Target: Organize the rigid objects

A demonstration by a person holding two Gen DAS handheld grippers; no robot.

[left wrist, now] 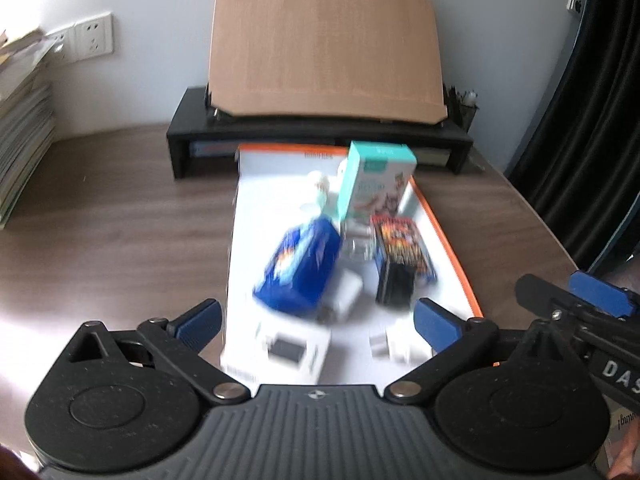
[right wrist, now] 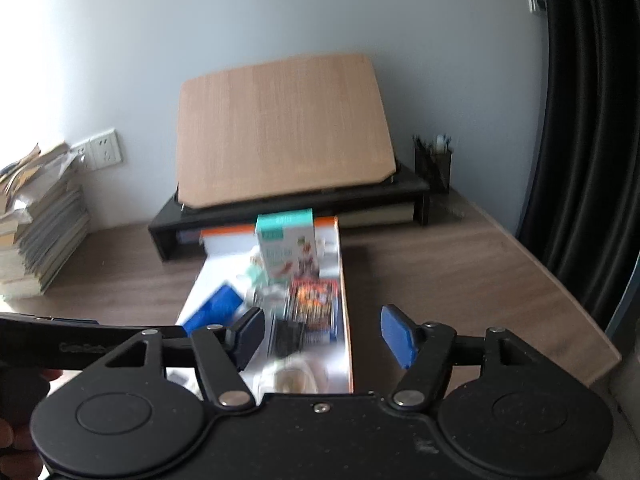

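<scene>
Left hand-held gripper (left wrist: 318, 322): jaws spread wide, nothing between the pads. Right hand-held gripper (right wrist: 322, 334): jaws parted, gripping nothing. Both hang above the near end of a white tray with an orange rim (left wrist: 448, 240) lying on the wooden worktop (left wrist: 120, 216). In the tray: an upright teal carton (left wrist: 376, 184) at the far end, a blue pack (left wrist: 300, 268) lying tilted at left, a dark printed box (left wrist: 402, 256) at right, and small white items nearer, blurred. Behind the tray stands a black riser (left wrist: 320, 136) carrying a tilted wooden board (left wrist: 324, 44).
</scene>
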